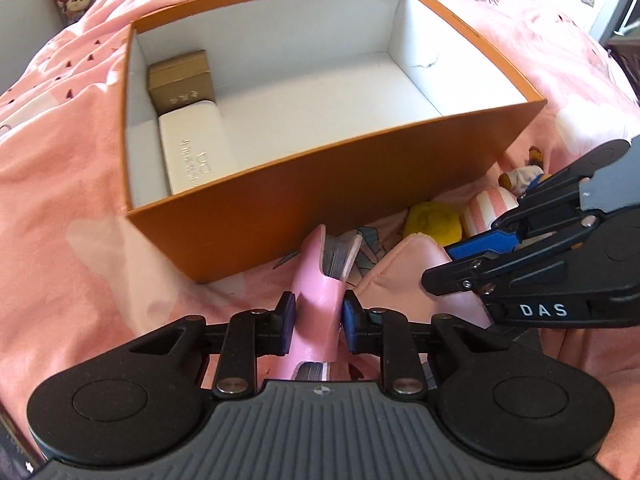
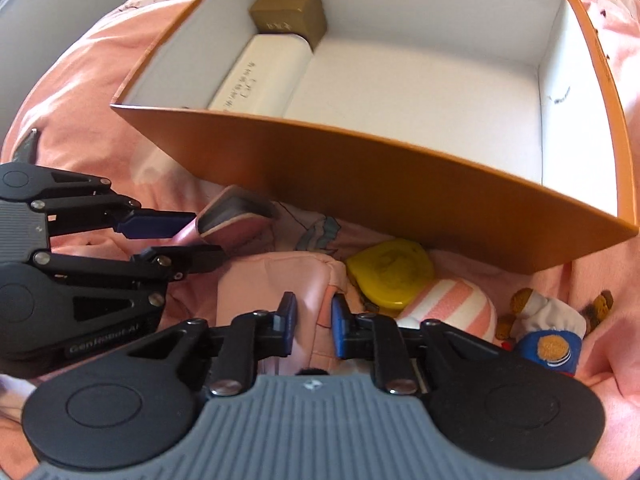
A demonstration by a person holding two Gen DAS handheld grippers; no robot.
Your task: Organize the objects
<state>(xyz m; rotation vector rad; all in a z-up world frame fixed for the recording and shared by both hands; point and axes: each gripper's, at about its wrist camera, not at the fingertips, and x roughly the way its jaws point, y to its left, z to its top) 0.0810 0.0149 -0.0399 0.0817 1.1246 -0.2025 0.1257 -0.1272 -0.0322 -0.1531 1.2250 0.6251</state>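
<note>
Left claw [image 1: 315, 327] clamps one pink notebook [image 1: 316, 304], right claw [image 2: 314, 326] one pink pouch [image 2: 276, 280]; orange box [image 2: 360, 184] holds two cases.

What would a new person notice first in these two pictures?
The big orange box on the pink bedding dominates; inside, a gold box and a white case sit along its left wall. In front of it, the left gripper is shut on a pink notebook, while the right gripper pinches a pink pouch. Beside the pouch lie a yellow round case and a striped plush.
</note>
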